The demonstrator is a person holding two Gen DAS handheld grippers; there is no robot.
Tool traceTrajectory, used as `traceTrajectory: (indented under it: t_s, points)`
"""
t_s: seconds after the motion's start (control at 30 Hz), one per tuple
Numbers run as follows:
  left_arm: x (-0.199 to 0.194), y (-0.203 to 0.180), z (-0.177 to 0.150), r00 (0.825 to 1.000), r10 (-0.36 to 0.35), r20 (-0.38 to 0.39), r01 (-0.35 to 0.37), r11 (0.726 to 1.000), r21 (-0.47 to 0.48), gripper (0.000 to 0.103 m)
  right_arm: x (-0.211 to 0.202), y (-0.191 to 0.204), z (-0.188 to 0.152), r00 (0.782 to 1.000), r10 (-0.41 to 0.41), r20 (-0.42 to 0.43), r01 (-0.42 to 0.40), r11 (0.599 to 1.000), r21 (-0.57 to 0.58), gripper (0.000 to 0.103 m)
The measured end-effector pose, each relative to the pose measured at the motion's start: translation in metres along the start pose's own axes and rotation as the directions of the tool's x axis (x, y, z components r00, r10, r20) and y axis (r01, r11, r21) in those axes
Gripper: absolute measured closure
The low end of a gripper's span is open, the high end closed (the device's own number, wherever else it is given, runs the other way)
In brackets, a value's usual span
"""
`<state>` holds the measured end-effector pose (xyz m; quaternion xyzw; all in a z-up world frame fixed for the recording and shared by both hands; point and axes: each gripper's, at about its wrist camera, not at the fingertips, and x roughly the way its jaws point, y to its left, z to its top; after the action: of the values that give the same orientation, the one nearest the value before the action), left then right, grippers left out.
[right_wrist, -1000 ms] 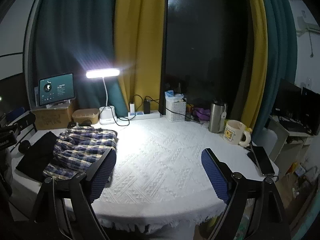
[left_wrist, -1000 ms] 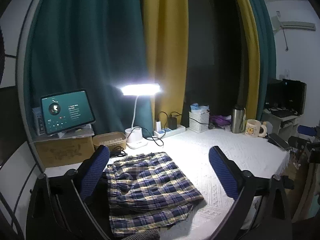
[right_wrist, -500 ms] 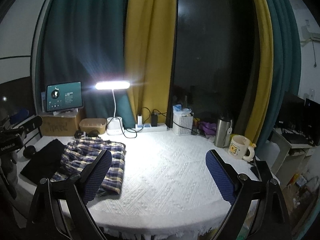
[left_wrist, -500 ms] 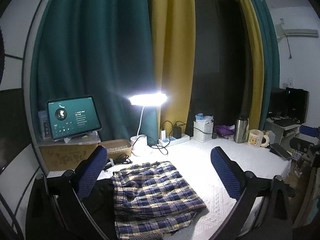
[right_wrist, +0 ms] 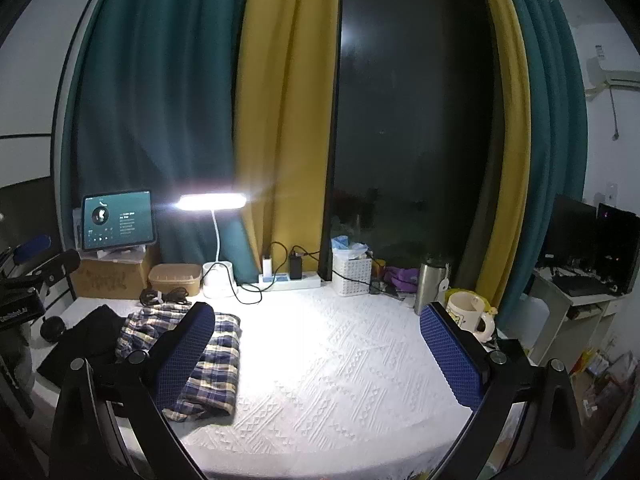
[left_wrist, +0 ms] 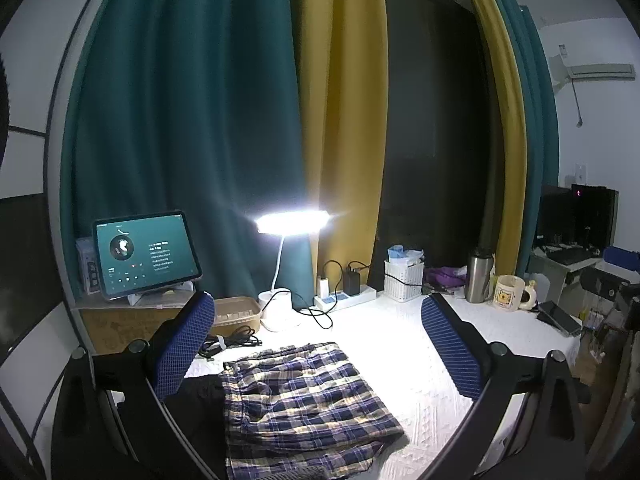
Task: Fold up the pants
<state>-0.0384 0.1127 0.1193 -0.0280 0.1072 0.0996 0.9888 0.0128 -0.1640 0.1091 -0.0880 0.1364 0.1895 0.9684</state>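
Folded blue and yellow plaid pants (left_wrist: 304,404) lie on the white tablecloth (left_wrist: 408,352), partly on a black garment (left_wrist: 200,392). My left gripper (left_wrist: 320,344) is open and empty, held above and behind the pants. In the right wrist view the pants (right_wrist: 216,356) lie at the left of the table, partly behind the left finger. My right gripper (right_wrist: 320,352) is open and empty over the white cloth (right_wrist: 328,360), to the right of the pants.
A lit desk lamp (left_wrist: 292,224), tablet (left_wrist: 144,254) on a cardboard box, brown tray (left_wrist: 236,312), power strip (left_wrist: 344,298), white basket (left_wrist: 403,280), steel flask (left_wrist: 478,278) and mug (left_wrist: 508,293) line the back. A phone (left_wrist: 558,318) lies at the right edge. Black cables (left_wrist: 228,342) lie behind the pants.
Both grippers have drawn back and tilted up from the table; the pants now sit lower in both views. The pants lie still, and both grippers stay open.
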Motion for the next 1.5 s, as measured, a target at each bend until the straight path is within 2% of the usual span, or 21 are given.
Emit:
traceTrajectory:
  t_s: [0.4, 1.5]
  points:
    - [-0.0037, -0.0016, 0.0025, 1.000, 0.002, 0.021, -0.002, 1.000, 0.000, 0.001, -0.0066, -0.0037, 0.0011, 1.000, -0.013, 0.019, 0.013, 1.000, 0.008, 0.000]
    - [-0.0040, -0.0051, 0.0034, 1.000, 0.006, -0.003, -0.006, 1.000, 0.002, 0.001, -0.0064, -0.0077, -0.0036, 1.000, -0.011, 0.007, 0.011, 1.000, 0.020, 0.000]
